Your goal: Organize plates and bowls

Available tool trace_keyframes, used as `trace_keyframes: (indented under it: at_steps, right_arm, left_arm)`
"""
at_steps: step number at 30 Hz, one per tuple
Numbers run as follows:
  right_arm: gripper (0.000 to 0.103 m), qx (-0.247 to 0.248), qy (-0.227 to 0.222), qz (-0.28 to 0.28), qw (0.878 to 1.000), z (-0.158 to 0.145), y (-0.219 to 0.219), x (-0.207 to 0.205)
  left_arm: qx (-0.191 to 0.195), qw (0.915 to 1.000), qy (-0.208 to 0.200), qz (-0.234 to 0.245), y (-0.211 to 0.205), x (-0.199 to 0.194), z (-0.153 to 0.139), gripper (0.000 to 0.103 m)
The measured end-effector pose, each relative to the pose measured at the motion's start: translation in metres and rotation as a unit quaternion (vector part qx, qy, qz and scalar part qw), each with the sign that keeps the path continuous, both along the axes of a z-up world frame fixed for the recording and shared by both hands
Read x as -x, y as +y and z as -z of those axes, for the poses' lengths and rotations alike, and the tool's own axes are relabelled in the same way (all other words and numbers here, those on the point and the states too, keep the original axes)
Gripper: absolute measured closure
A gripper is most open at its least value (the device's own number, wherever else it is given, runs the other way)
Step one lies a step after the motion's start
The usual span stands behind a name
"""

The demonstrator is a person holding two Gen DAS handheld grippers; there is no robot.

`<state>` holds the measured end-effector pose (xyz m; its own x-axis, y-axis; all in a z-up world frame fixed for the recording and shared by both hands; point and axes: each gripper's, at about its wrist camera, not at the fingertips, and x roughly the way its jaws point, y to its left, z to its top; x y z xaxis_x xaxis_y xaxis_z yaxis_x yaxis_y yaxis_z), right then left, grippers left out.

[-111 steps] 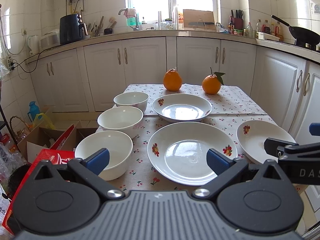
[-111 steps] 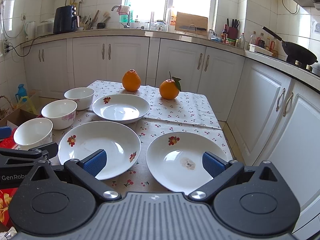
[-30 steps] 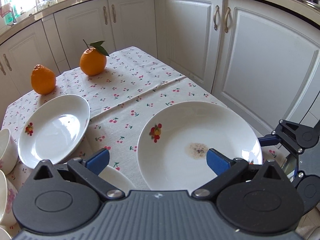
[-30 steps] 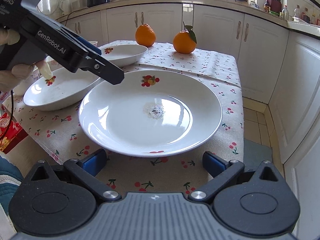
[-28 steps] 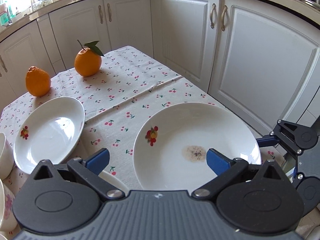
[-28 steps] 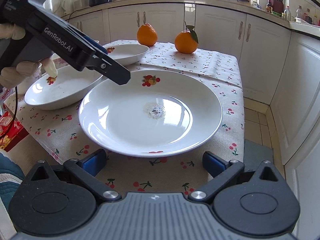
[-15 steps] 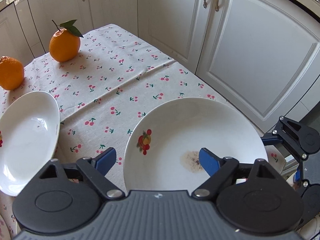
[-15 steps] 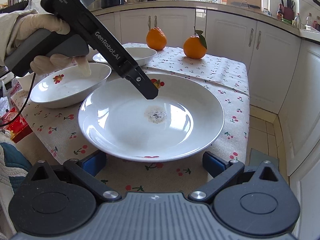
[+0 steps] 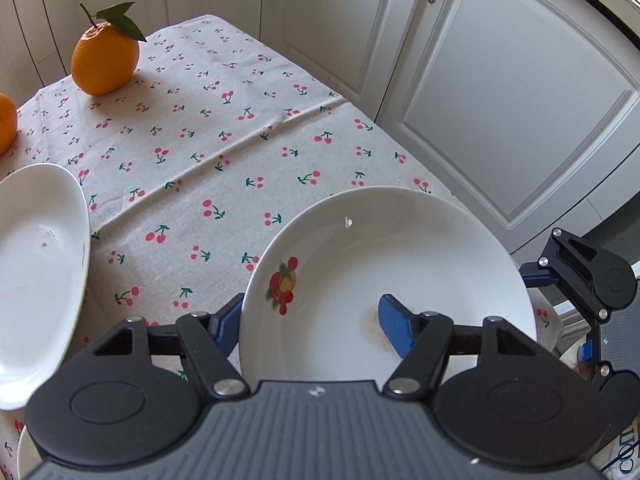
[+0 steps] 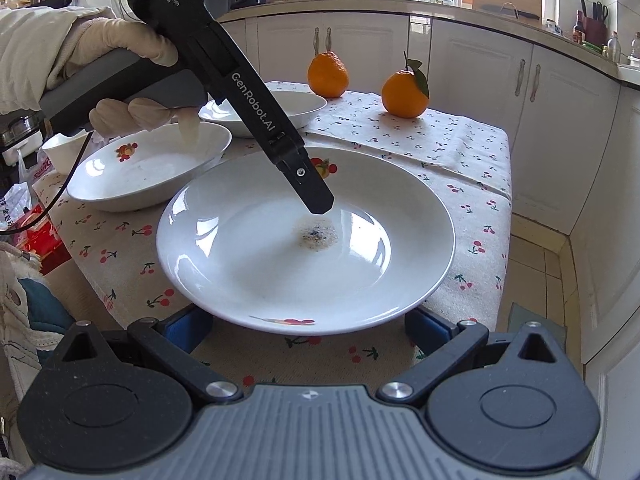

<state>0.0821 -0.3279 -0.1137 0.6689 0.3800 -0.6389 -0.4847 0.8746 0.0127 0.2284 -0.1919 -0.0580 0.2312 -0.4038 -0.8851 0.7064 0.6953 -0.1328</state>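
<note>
**Left claw closes in on the stained plate**

Cherry-print tablecloth (image 9: 208, 128) over a small kitchen table, white cabinet doors (image 9: 500, 100) close behind it, and here we are right at the table's edge. The left gripper (image 9: 310, 324) points steeply down at the stained plate (image 9: 400, 248), the big white one with the fruit motif and a brownish smear in its well. Its jaws have just been closing, and the plate's rim sits between them. One blue pad is tucked outside the rim on the claw's left. The other is inside, just over the smear. Whether the pads actually press on the china, I cannot tell.

From the right wrist view, a gloved hand (image 10: 132, 76) grips the left tool's handle, and its one visible finger (image 10: 312, 196) reaches down to just above the stain.

The right gripper (image 10: 308, 328) sits low at the plate's near side. Its jaws are spread wide and hold nothing. The plate's near rim overhangs the space between its two blue pads, partly covering both.

To the left of the left claw lies a second white plate (image 9: 36, 264), apart from the stained one. Ahead and to its left, well off, stands a leafy orange (image 9: 105, 58), with another orange (image 9: 6, 120) cut by the frame's edge. Past the right claw, further left, a third plate (image 10: 296, 106) and a small bowl (image 10: 60, 152) are in view.
</note>
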Motion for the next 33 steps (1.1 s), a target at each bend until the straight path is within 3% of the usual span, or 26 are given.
trace_keyframes:
  at_steps: [16, 33]
  right_arm:
    - [0.000, 0.006, 0.001, -0.009, 1.000, -0.001, 0.001, -0.001]
    - [0.000, 0.028, 0.000, -0.003, 1.000, -0.018, 0.002, -0.020]
  left_arm:
    - [-0.011, 0.9998, 0.007, 0.015, -0.004, -0.005, 0.003, 0.040]
    - [0.021, 0.9997, -0.007, 0.006, -0.002, -0.019, -0.013, 0.040]
